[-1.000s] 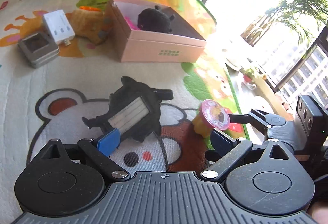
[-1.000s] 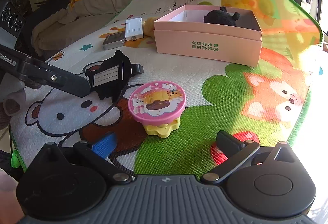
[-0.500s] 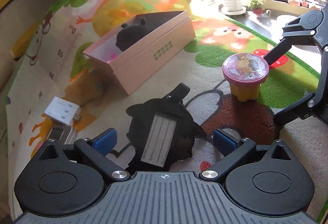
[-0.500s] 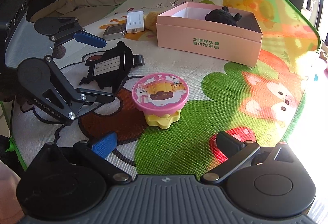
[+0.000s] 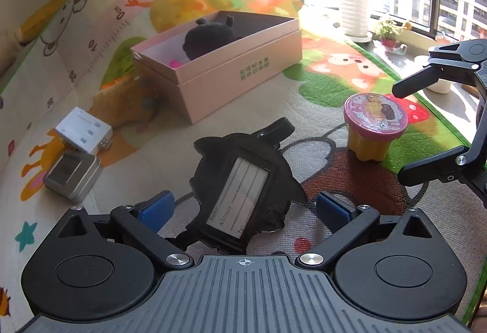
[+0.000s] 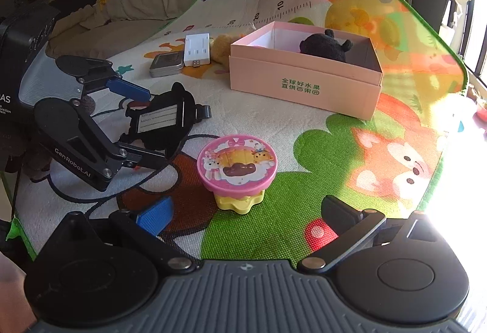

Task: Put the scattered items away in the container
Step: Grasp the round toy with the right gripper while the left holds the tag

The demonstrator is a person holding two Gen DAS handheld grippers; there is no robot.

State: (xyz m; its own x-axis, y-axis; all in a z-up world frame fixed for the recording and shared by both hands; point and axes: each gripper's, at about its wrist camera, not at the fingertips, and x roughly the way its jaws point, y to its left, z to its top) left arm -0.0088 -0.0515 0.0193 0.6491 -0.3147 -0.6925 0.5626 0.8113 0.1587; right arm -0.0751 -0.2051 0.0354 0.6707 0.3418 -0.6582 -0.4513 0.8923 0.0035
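On the play mat (image 6: 334,168), left gripper (image 5: 243,205) is spread wide with the black luggage tag (image 5: 243,189) lying flat between its blue pads (image 5: 156,208); pads not touching it, nothing gripped. Right gripper (image 6: 246,211) also spread wide, holding nothing, with the pink-lidded toy cup (image 6: 236,168) upright on the mat just ahead of its fingers. Pink box (image 6: 304,80) sits further back, open, with a black plush (image 6: 325,45) inside. Left of the box: white adapter (image 6: 197,49) and silver tin (image 6: 166,65), side by side on the mat, plus a yellow plush (image 5: 127,101) against the box wall.
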